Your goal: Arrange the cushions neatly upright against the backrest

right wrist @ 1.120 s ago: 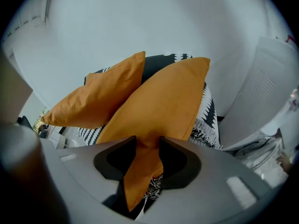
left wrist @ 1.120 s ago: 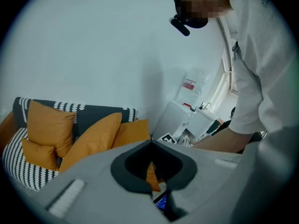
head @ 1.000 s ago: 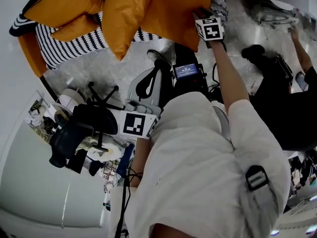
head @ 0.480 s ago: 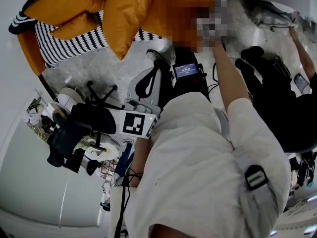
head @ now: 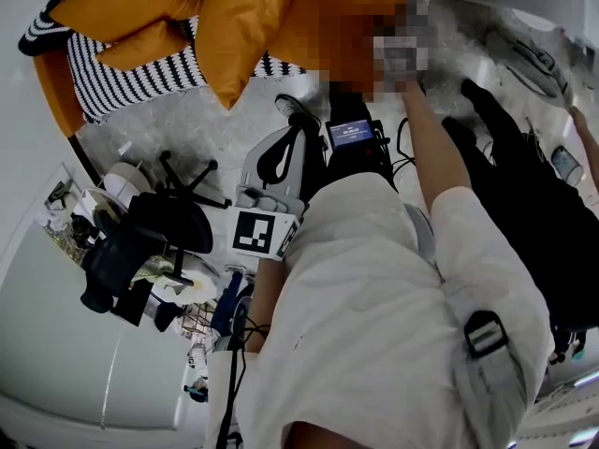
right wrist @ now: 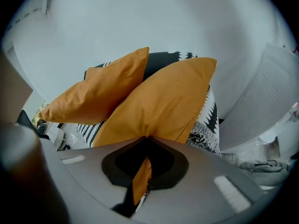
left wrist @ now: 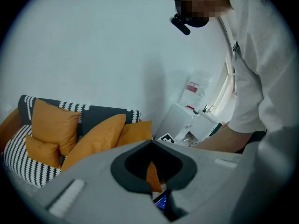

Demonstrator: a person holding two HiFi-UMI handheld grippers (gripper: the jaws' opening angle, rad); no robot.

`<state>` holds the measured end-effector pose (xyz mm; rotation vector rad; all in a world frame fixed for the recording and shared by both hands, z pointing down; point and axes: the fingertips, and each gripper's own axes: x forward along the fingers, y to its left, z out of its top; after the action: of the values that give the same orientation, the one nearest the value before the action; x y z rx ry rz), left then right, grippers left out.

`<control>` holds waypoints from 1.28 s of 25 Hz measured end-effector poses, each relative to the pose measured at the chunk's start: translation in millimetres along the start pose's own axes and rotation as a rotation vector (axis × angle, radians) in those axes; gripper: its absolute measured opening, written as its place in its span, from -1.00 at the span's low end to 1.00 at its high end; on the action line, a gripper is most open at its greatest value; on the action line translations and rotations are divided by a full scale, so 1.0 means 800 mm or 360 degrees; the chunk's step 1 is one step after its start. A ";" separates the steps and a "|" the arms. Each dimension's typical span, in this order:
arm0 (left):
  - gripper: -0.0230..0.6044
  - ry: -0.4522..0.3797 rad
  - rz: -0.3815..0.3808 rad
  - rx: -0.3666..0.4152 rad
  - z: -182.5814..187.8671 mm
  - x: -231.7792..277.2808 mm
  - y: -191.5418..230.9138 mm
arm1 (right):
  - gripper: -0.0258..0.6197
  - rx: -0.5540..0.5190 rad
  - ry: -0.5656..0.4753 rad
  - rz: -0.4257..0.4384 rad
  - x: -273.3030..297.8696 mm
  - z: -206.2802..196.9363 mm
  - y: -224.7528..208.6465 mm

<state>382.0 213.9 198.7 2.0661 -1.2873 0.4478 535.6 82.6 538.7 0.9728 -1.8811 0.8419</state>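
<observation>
Several orange cushions lie on a sofa with a black-and-white striped seat (head: 131, 82) and a dark backrest (left wrist: 103, 113). My right gripper (right wrist: 145, 138) is at the lower edge of the rightmost cushion (right wrist: 163, 101), which leans on another cushion (right wrist: 100, 92). Its jaws have just been closing and are shut on a fold of the orange fabric. In the head view the right gripper (head: 398, 59) sits under a mosaic patch beside that cushion (head: 318, 17). My left gripper (head: 290, 138) hangs back near my waist, pointing at the sofa. The left gripper (left wrist: 152, 143) is shut and holds nothing.
A black office chair (head: 173, 218) and a cluttered pile (head: 122, 260) stand at the left on the floor. A second person in dark clothes (head: 533, 204) is at the right. A small screen (head: 354, 134) sits below my right arm. White cabinets (left wrist: 191, 120) stand right of the sofa.
The person in dark clothes at the right has shifted and now stretches further across the floor. Both grippers stay where they were.
</observation>
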 end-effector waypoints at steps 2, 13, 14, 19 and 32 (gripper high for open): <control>-0.93 -0.0012 0.0002 -0.0003 0.000 -0.002 -0.001 | -0.83 -0.0014 -0.0007 -0.0001 -0.005 0.001 0.002; -0.93 -0.0071 0.0013 0.0009 0.002 -0.014 -0.005 | -0.83 -0.0076 -0.0089 0.0057 -0.033 0.020 0.030; -0.93 -0.0077 0.0015 0.0011 0.003 -0.016 -0.005 | -0.83 -0.0080 -0.0104 0.0061 -0.037 0.025 0.035; -0.93 -0.0107 0.0019 0.0024 0.003 -0.023 -0.009 | -0.83 -0.0067 -0.0178 0.0074 -0.051 0.050 0.046; -0.93 -0.0197 0.0034 0.0061 0.013 -0.053 -0.011 | -0.83 -0.0048 -0.0319 0.0130 -0.092 0.096 0.079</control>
<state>370.0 237.6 163.0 2.1424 -1.3839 0.3618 478.4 71.1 429.2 0.9985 -2.1106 0.7847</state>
